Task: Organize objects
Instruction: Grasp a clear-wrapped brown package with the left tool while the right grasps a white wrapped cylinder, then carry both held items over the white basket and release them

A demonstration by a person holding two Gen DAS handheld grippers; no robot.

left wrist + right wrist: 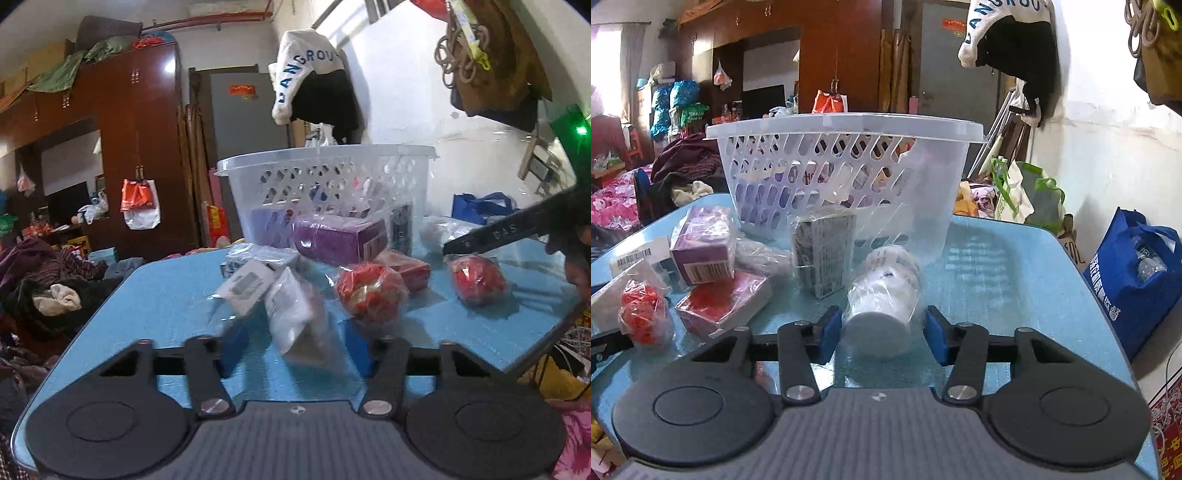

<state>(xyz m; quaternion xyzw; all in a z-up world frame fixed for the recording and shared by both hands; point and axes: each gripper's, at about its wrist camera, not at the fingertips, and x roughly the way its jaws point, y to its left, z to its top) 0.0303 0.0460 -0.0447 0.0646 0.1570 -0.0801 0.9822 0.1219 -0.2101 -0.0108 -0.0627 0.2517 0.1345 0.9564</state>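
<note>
Your blue table (1015, 258) lies bare right of the basket (842, 166), open passage there, wrapped boxes (705, 254) and red bundles (369, 291) crowd your left, basket wall blocks straight ahead.

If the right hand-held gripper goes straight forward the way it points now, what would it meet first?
The right hand-held gripper already has the wrapped white cup lying between its blue pads, so it would push against that first. Behind the cup stands the clear plastic basket, though depth is hard to judge.
</note>
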